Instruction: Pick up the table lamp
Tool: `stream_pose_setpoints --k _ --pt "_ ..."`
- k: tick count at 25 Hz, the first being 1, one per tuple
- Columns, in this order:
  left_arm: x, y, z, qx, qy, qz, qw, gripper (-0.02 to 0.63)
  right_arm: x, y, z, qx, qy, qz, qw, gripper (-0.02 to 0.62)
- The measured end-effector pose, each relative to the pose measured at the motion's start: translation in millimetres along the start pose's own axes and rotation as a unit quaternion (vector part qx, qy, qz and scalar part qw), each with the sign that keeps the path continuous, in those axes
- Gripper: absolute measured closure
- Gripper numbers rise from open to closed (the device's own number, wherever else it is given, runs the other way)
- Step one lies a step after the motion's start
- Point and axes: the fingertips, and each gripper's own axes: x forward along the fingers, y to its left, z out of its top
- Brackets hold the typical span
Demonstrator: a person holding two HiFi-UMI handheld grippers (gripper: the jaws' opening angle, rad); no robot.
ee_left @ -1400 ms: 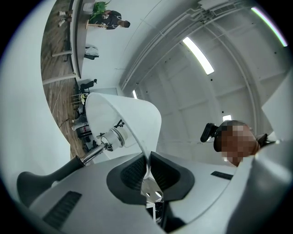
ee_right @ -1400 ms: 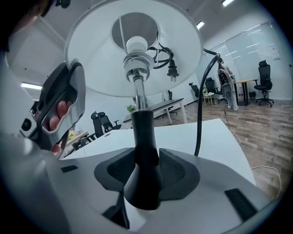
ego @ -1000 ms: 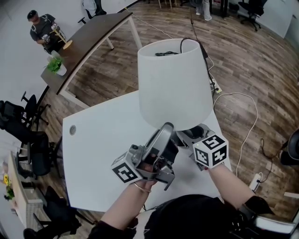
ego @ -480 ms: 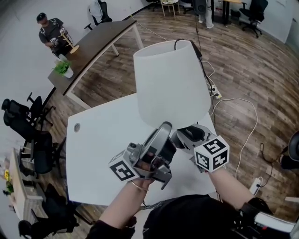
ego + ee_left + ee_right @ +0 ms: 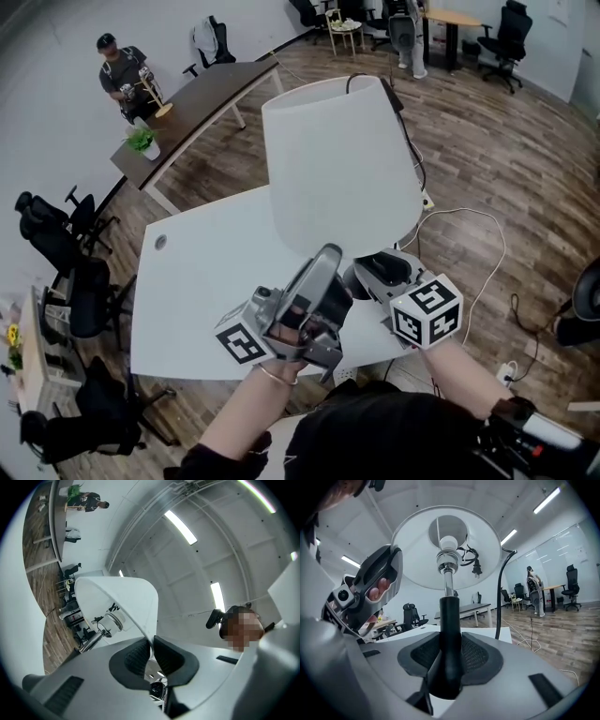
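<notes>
Both forearms [image 5: 251, 412] reach forward side by side from the lower edge of the head view, each hand wrapped round a gripper at the table lamp [image 5: 342, 178]. The left gripper [image 5: 325, 258] [image 5: 152, 645] angles upward, its pads [image 5: 136, 657] pinched shut on the thin lower rim of the white lampshade [image 5: 126, 597], which rises directly above the fingertips. The right gripper [image 5: 380, 270] [image 5: 451, 641], just beside it and near level, clamps the black lamp stem [image 5: 450, 616] between its pads [image 5: 476, 656]. The bulb [image 5: 449, 543] stands straight above those fingers, and a black cord [image 5: 500, 592] hangs just to their right. The white table [image 5: 206, 281] lies beyond and below both grippers.
</notes>
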Motion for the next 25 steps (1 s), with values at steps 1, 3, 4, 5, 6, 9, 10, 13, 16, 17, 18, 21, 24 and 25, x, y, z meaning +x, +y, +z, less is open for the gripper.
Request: stream_pose_setpoints --k 1,3,4,5,6,9,10,13,16,17,18,21,24,25 --pt "2 -11 -7 0.003 -0.002 -0.005 1.0000 0.572 -12 3 2 -0.002 -0.003 0.000 1.000 0.442" --pt "6 -33 -20 0.009 -0.003 -0.013 0.9999 0.572 -36 10 4 -0.006 -0.008 0.000 1.000 0.442" --pt "8 -42 -26 0.013 -0.003 -0.016 0.9998 0.572 -48 13 4 -0.008 -0.010 0.000 1.000 0.442" --pt "9 -52 -34 0.016 -0.002 -0.018 0.9997 0.572 -61 16 4 -0.009 -0.011 0.000 1.000 0.443" --pt "11 -61 -42 0.020 0.000 -0.018 0.9996 0.572 -74 18 3 -0.011 -0.012 0.000 1.000 0.443" --pt "17 -90 -70 0.036 0.005 -0.017 0.9992 0.572 -112 28 -3 -0.010 -0.016 0.004 1.000 0.445" --pt "19 -99 -79 0.040 0.006 -0.016 0.9990 0.572 -124 31 -6 -0.010 -0.017 0.006 1.000 0.445" --pt "20 -124 -110 0.046 0.005 -0.016 0.9988 0.572 -159 38 -15 -0.015 -0.021 0.013 1.000 0.445" --pt "18 -145 -140 0.050 0.009 -0.015 0.9986 0.572 -191 39 -23 -0.026 -0.028 0.016 0.999 0.446" --pt "18 -152 -150 0.051 0.011 -0.015 0.9985 0.572 -201 40 -26 -0.029 -0.029 0.016 0.999 0.446" --pt "17 -157 -159 0.052 0.012 -0.014 0.9985 0.572 -211 40 -30 -0.030 -0.030 0.017 0.999 0.446" --pt "13 -171 -179 0.055 0.013 -0.010 0.9983 0.572 -230 47 -39 -0.033 -0.031 0.025 0.999 0.446" --pt "10 -179 -186 0.058 0.014 -0.004 0.9982 0.572 -237 53 -42 -0.038 -0.030 0.033 0.998 0.446" --pt "10 -181 -188 0.059 0.013 -0.004 0.9982 0.572 -240 53 -43 -0.040 -0.029 0.035 0.998 0.446"
